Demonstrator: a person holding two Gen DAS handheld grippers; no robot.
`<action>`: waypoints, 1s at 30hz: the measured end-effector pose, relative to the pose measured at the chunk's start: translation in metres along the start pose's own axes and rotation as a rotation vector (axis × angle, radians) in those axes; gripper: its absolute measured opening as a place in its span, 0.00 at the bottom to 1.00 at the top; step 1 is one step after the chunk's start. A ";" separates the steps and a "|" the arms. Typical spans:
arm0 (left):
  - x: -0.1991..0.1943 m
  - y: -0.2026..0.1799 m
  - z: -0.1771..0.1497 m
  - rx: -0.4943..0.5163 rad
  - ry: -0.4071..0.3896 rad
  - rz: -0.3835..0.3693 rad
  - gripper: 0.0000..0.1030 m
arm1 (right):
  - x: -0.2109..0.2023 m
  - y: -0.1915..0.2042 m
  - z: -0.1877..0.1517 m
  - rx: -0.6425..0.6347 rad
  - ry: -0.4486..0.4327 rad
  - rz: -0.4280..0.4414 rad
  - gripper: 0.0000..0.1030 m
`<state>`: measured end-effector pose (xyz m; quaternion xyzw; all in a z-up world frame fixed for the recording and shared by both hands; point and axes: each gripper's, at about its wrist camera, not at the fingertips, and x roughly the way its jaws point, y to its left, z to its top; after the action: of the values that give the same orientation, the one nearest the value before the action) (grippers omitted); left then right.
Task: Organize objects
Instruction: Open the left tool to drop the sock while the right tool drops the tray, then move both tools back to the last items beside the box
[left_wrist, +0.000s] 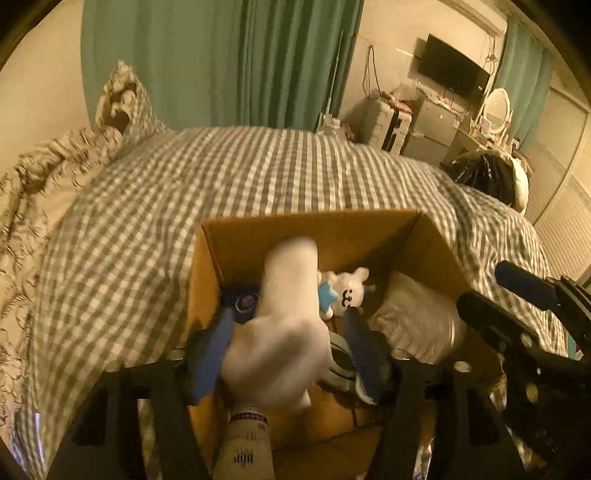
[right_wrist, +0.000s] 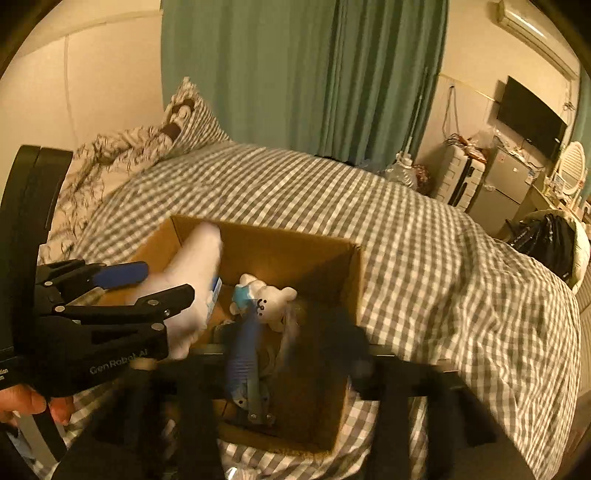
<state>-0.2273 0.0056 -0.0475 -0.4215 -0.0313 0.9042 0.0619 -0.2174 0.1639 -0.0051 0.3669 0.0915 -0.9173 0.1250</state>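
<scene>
While the left tongs (left_wrist: 284, 354) grasp the white sock (left_wrist: 284, 314) above the cardboard box (left_wrist: 436, 243), we should lower before releasing; right tongs (right_wrist: 295, 354) empty, spread.

Black left gripper (right_wrist: 162, 284), blue-padded fingers (right_wrist: 122, 275), "GenRobot.AI" lettering.

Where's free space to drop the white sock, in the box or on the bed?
The cardboard box floor is crowded near the plush toy; the far-right corner looks bare. The checkered bedspread beyond the box is open up to the pillow. The left gripper holds the white sock over the box.
</scene>
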 end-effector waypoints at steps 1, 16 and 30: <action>-0.007 -0.001 0.001 0.004 -0.018 0.008 0.78 | -0.006 -0.001 0.001 0.008 -0.011 0.002 0.56; -0.144 -0.008 0.003 0.031 -0.232 0.034 0.96 | -0.150 0.003 0.004 0.056 -0.203 -0.054 0.81; -0.190 -0.002 -0.078 0.022 -0.319 0.060 1.00 | -0.207 0.022 -0.041 0.102 -0.224 -0.094 0.98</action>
<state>-0.0467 -0.0184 0.0467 -0.2724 -0.0184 0.9614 0.0338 -0.0396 0.1872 0.1079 0.2634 0.0472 -0.9608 0.0725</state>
